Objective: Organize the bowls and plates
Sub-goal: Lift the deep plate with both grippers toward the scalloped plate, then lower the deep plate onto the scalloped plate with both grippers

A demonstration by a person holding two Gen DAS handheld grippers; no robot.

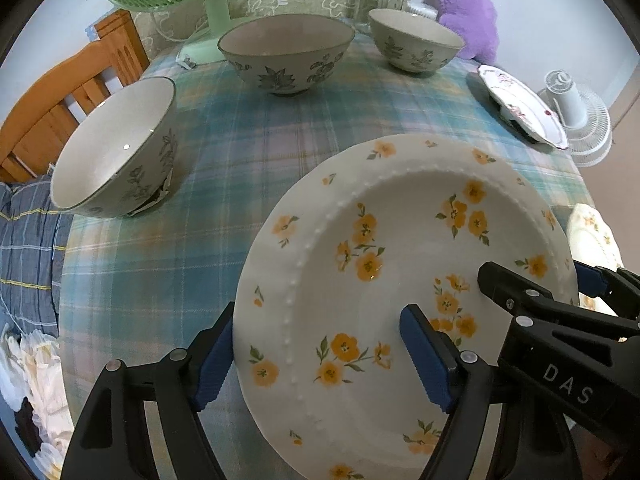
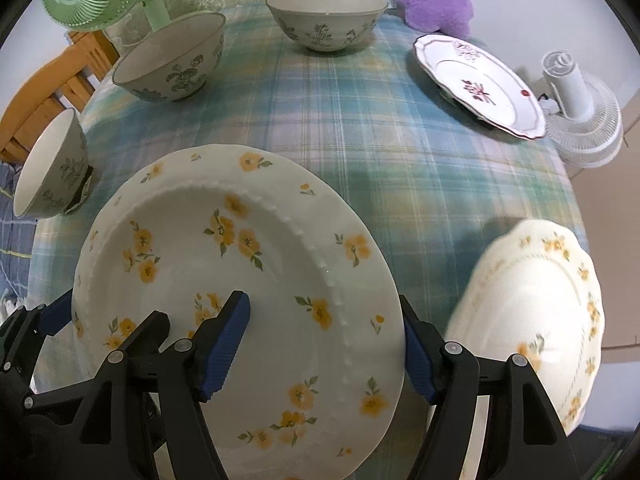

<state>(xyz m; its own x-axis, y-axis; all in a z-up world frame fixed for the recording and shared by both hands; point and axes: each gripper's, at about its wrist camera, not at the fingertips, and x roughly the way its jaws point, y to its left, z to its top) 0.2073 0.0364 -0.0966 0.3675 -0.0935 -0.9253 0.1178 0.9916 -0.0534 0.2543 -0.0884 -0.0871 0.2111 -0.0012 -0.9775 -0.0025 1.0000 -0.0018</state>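
On a plaid tablecloth, the yellow-flowered plate lies tilted, face up, between both grippers. The left gripper and right gripper each straddle a rim; whether their pads press it is unclear. Its near edge is cut off.

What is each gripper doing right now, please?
Left gripper: fingers closed across the left rim of the white round ceramic plate with yellow flowers, holding it.
Right gripper: fingers closed across the same plate's right rim, holding it.

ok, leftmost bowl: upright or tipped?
Tipped. The leftmost bowl leans with its mouth facing sideways, its foot propped on a small dark object; the other two bowls sit upright.
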